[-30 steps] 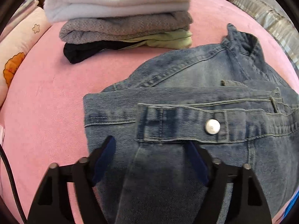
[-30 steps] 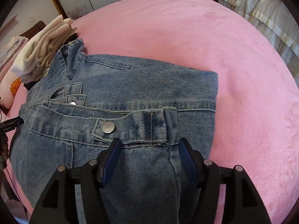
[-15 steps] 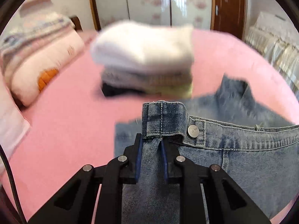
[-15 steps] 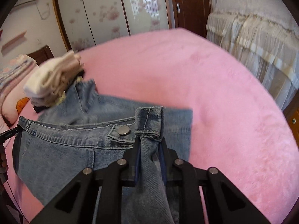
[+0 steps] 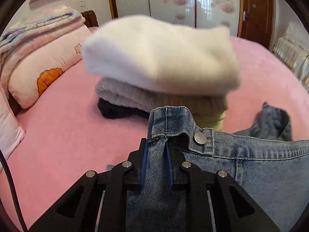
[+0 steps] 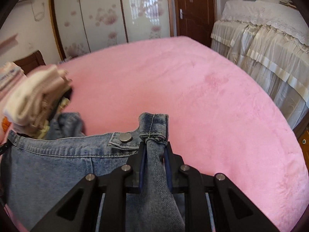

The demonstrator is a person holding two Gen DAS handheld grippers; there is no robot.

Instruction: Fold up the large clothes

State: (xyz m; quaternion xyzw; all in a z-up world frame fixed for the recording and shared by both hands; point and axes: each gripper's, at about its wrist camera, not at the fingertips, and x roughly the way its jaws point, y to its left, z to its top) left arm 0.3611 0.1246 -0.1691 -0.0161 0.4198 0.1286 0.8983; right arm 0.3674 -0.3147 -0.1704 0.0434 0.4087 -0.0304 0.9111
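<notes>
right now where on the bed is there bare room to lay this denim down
The widest bare pink bedspread lies right of the denim garment, out to the bed's edge by the cream-draped furniture. A narrower strip runs between the pillow and the folded stack. Around that stack it is crowded.

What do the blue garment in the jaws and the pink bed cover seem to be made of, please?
The blue garment looks like washed denim: diagonal weave, faded patches, pale topstitching, a metal button. The pink bed cover looks like soft plush, perhaps fleece: matte, with brushed darker streaks.
</notes>
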